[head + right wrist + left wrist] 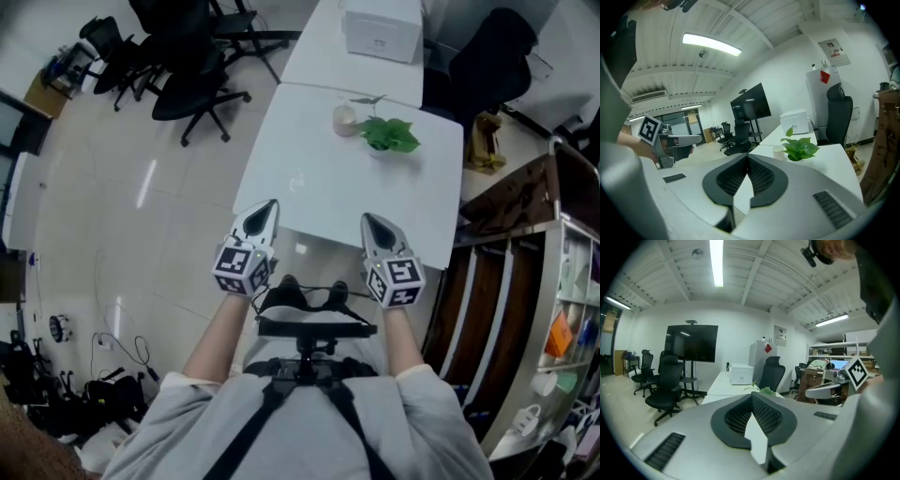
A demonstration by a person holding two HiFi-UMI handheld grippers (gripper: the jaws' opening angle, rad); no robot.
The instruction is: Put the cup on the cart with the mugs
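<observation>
Both tongs are shut and empty: the left gripper (263, 214) and the right gripper (373, 225) are held side by side in front of the person's chest, tips pressed together with nothing between them, poking just over the near edge of the white table (309, 187). To my eye that is a carrying-ready posture, pointed at the job rather than doing it, since neither one is near anything it could grasp

The cup (345, 118) stands upright towards the far side of that table, just beside a small potted plant (390, 135) and well apart from both tongs. It sits nearer the right gripper's line, so I'd expect that one to open and go for it, coming in from the side away from the leaves

Off to the person's right is a shelving unit (566, 281) with pale rounded shapes on its lower levels; it may be the cart with the mugs, though they are too small to be sure. Nothing of the task is done yet
</observation>
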